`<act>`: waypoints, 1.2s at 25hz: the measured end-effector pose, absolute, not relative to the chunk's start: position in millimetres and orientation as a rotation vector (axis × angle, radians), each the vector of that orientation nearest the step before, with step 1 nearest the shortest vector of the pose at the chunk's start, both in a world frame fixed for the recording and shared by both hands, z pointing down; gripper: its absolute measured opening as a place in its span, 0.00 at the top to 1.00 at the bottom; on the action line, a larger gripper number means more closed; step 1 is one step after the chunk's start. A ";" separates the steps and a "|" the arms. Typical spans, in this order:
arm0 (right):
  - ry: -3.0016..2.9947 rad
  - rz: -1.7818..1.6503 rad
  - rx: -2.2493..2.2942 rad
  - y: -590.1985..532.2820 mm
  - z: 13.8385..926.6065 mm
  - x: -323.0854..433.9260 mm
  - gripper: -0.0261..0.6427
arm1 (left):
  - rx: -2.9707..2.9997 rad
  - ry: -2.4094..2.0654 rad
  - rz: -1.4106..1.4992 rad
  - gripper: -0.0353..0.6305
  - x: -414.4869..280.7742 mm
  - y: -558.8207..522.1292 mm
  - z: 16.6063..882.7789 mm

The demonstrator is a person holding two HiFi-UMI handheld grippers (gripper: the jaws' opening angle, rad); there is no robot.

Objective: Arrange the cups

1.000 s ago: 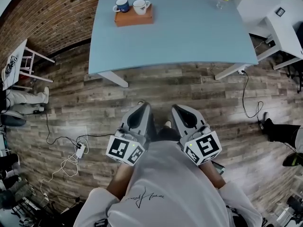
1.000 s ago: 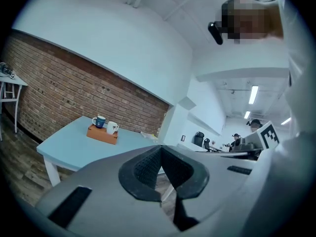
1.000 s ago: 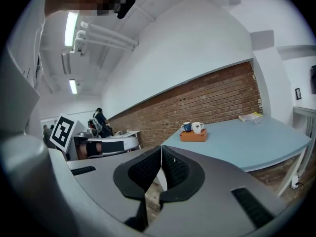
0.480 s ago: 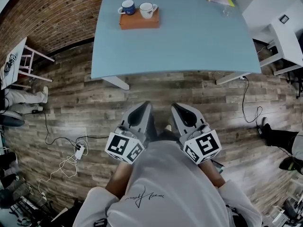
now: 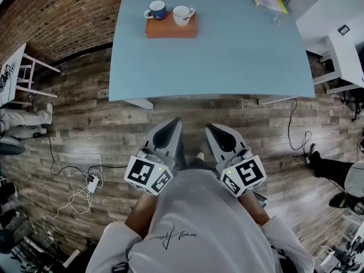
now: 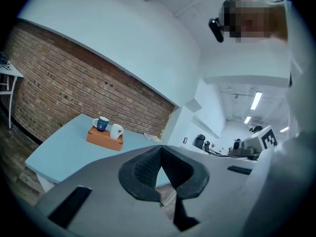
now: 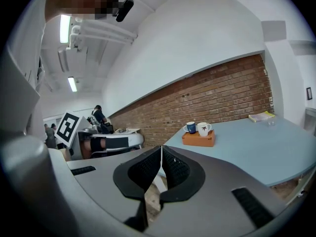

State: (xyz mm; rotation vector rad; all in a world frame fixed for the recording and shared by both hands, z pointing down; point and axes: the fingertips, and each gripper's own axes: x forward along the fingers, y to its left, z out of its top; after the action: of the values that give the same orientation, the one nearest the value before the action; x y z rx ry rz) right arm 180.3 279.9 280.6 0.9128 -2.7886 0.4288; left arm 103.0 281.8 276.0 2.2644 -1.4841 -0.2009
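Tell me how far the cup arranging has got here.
Done: nothing visible; the blue cup and white cup stand together on the orange box on the table. In hand: nothing; left gripper and right gripper are shut, empty, short of the table. Left: everything.

The person wears a white T-shirt (image 5: 199,220) with a small dark script print (image 5: 170,235) on the front and white sleeves (image 5: 111,244). The left gripper (image 5: 175,121) and the right gripper (image 5: 210,128) look the same: a smooth grey tapered shell, black ribbed pads (image 6: 144,168), and at the back a cube (image 5: 149,176) of black-and-white square markers with a tiny green light.
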 end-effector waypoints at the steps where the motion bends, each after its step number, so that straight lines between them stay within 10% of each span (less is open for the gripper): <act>1: -2.784 0.431 0.912 275.3 280.9 177.2 0.93 | 2.262 -1.484 -0.201 0.94 99.9 277.1 276.0; 30: -2.803 0.336 0.955 208.1 267.1 74.7 0.93 | 2.379 -1.353 -0.304 0.94 12.2 206.7 253.3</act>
State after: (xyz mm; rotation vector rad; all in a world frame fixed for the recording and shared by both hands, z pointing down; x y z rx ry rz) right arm 74.7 208.1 267.1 0.9546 -2.8026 0.3364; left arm 12.2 206.7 253.3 2.3789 -1.3531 -0.3041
